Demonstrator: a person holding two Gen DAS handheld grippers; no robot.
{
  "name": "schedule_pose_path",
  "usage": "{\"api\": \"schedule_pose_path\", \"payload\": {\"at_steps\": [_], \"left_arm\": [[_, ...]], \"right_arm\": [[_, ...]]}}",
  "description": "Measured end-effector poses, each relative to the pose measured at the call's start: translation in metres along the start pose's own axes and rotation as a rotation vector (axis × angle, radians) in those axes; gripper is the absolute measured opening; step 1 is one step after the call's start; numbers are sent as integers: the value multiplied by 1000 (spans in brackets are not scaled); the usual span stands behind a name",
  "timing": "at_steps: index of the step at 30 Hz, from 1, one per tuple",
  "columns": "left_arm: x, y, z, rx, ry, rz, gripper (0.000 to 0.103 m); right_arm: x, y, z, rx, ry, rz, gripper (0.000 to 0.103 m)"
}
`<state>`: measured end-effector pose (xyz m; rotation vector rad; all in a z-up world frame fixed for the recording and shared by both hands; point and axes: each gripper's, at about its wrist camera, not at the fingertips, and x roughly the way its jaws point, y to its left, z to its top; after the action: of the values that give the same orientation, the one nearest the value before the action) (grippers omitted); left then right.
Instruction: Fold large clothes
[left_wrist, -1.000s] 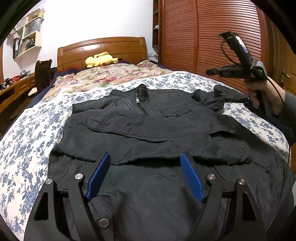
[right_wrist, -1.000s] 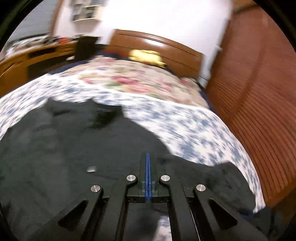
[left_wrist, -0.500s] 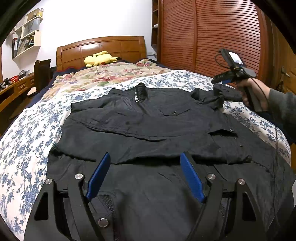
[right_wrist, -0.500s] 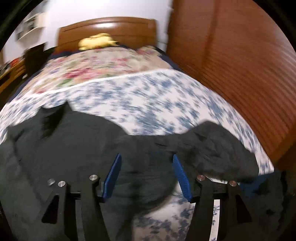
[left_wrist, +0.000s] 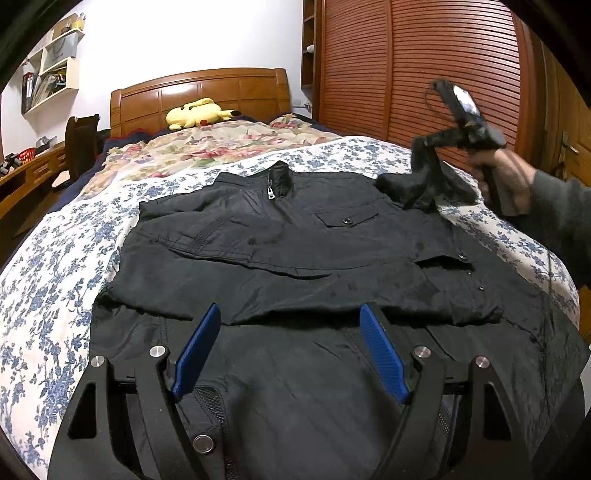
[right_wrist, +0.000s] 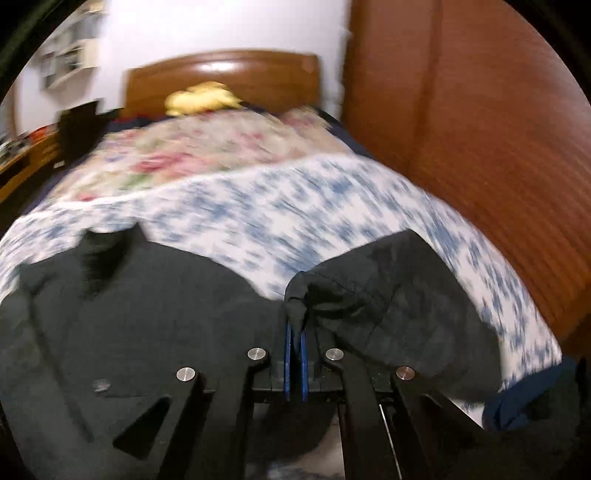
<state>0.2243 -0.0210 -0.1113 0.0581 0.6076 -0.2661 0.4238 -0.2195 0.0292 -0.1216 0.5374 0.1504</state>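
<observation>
You have one jacket (left_wrist: 280, 251), two grippers and one bed (left_wrist: 48, 280) in front of you. The jacket lies front-up across the bed with its collar toward the headboard (left_wrist: 199, 94). Its left sleeve is already folded across the chest.

Left to right: a strip of floral sheet stays bare along the jacket's left edge. The left gripper (left_wrist: 291, 347) hangs over the hem with its jaws spread wide and only flat cloth under them; it grips nothing. Beyond the collar you have bare sheet and a flowered quilt (left_wrist: 207, 147), with one yellow plush (left_wrist: 197, 113) at the headboard.

On the right, your right hand (left_wrist: 506, 177) holds the right gripper (right_wrist: 294, 328). Its jaws have just been closing and now pinch a fold of the right sleeve (right_wrist: 391, 295), lifted clear of the bed. The sheet right of that sleeve is a narrow band; the bed edge and wardrobe (left_wrist: 424, 66) stand close there.
</observation>
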Motion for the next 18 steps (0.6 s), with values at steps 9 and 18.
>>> {"api": "schedule_pose_path", "payload": {"at_steps": [9, 18], "left_arm": [[-1, -1, 0, -1, -5, 6, 79], [-3, 0, 0, 2, -12, 7, 79]], "right_arm": [[-51, 120, -48, -168, 174, 259, 6], [-83, 102, -42, -168, 67, 219, 53]]}}
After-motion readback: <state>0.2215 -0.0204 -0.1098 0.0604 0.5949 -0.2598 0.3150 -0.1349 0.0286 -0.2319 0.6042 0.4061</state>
